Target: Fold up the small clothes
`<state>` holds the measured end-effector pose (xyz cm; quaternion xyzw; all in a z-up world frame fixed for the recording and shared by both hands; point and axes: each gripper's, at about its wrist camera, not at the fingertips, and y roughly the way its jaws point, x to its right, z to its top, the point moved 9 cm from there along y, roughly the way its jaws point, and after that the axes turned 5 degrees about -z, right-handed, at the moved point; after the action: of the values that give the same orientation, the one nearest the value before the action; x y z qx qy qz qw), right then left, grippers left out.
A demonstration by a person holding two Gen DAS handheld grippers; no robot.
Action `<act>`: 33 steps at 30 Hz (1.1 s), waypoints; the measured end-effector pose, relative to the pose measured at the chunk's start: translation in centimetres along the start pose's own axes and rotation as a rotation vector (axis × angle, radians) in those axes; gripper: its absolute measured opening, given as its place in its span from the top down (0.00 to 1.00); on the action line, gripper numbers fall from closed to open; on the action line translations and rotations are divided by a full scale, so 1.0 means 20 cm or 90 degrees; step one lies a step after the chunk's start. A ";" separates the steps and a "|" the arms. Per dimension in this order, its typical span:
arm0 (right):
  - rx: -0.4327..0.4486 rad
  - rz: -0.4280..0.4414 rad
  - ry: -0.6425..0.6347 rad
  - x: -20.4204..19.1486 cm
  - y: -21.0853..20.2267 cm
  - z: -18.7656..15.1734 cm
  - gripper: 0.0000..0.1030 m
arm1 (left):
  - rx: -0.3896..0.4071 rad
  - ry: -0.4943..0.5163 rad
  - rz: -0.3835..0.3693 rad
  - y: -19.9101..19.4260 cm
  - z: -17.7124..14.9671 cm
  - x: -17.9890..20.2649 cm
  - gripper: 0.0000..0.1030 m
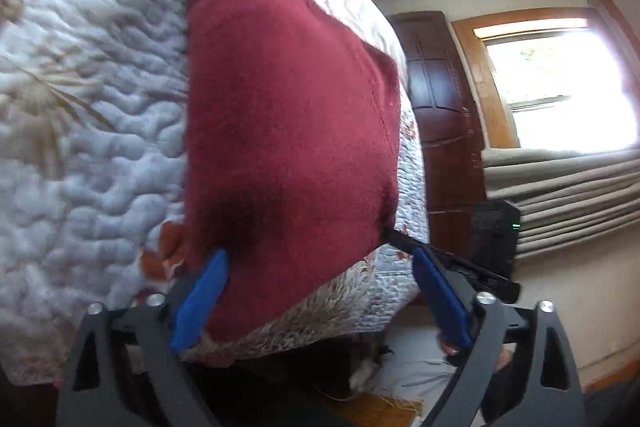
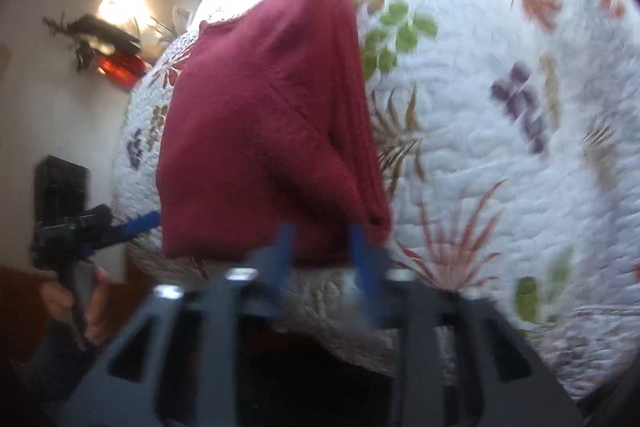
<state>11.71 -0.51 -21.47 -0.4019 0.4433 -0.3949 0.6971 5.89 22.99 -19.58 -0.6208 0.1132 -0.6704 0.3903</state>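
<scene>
Sweater folded on quilt, both grippers at its near edge

Sweater [image 1: 292,115] is seen folded into a compact block, dark red knit, laid on the floral quilt [image 1: 88,107] close to the bed's near edge. In the right wrist view the sweater [image 2: 264,131] shows stacked layers along its right side, and the quilt [image 2: 500,155] runs off to the right.

Left gripper [image 1: 320,291]: jaws are spread wide, with the near end of the sweater lying between the blue fingers [image 1: 200,303]. No clamping is seen; the fabric is only bracketed. Whether the left finger touches the knit cannot be told. A thin black part of the other gripper is seen just past the right blue finger, at the sweater's corner.

Right gripper [image 2: 322,251]: jaws are partly closed, a moderate gap left between them. The blue fingers [image 2: 362,259] are placed at the sweater's near hem, towards its right corner. The frame is blurred by motion, so it cannot be told whether fabric is pinched or only touched.

In the right wrist view the left gripper [image 2: 132,227] is seen at the sweater's left corner, its handle held in a hand [image 2: 76,303].

Background as seen from the left wrist: dark wooden door [image 1: 440,115], bright window [image 1: 560,83], curtain [image 1: 568,195].
</scene>
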 end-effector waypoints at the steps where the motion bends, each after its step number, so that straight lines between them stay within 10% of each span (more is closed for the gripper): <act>1: 0.034 -0.041 -0.023 -0.02 -0.09 0.01 0.22 | 0.020 0.033 0.064 -0.08 -0.04 0.05 0.04; 7: 0.257 -0.208 -0.083 -0.06 -0.68 -0.01 0.07 | 0.221 0.141 0.304 -0.59 -0.23 0.54 0.04; 13: 0.413 -0.271 -0.104 -0.18 -1.39 -0.06 0.03 | 0.352 0.221 0.310 -0.98 -0.40 1.16 0.04; 16: 0.366 -0.215 -0.069 -0.18 -1.36 -0.16 0.03 | 0.331 0.245 0.338 -0.91 -0.46 1.17 0.04; 19: 0.253 -0.207 -0.086 -0.19 -1.13 -0.26 0.04 | 0.240 0.125 0.349 -0.75 -0.55 0.95 0.04; 33: 0.278 -0.252 -0.106 -0.43 -1.22 -0.39 0.03 | 0.242 0.135 0.318 -0.85 -0.58 0.92 0.04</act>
<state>-2.96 -3.20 1.08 -0.3518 0.2021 -0.5747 0.7107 -9.93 18.29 2.51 -0.4167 0.1747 -0.6242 0.6373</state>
